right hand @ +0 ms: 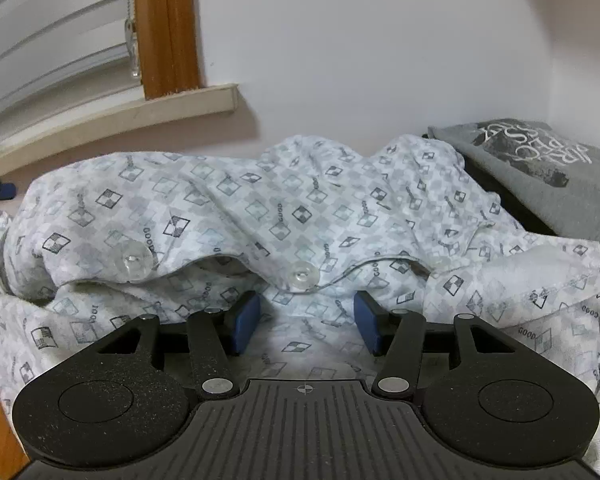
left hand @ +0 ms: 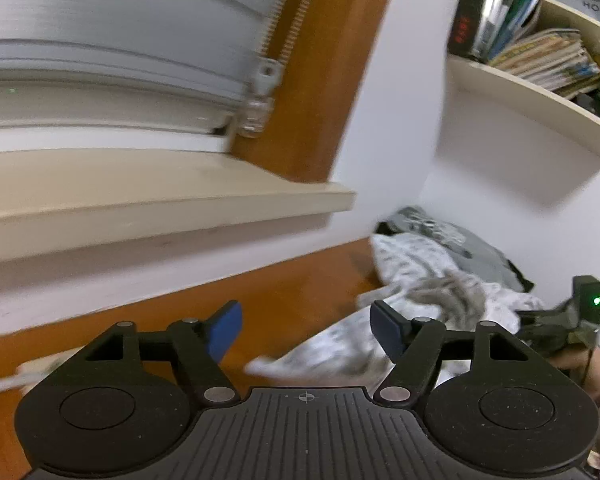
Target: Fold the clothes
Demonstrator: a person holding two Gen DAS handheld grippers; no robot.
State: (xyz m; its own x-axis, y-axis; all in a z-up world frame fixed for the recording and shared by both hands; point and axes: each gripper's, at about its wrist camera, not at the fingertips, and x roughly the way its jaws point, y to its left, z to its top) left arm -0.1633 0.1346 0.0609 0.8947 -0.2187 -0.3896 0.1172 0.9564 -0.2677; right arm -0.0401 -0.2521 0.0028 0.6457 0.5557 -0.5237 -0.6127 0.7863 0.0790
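Observation:
A white shirt with a grey checked print and clear buttons [right hand: 300,208] lies crumpled on the wooden table, filling the right wrist view. My right gripper [right hand: 306,322] is open just above its front fabric, close to the buttoned placket, with cloth showing between the blue pads but not clamped. In the left wrist view the same shirt [left hand: 412,280] lies ahead to the right. My left gripper [left hand: 306,332] is open and raised over the table, holding nothing. A grey printed T-shirt [right hand: 540,168] lies folded behind the shirt by the wall.
A wooden table [left hand: 280,304] runs along a white wall. A cream window sill [left hand: 160,204] and blinds with a wooden frame are on the left. A wall shelf with books [left hand: 540,40] hangs at upper right. A hand holds the other gripper [left hand: 572,320] at right.

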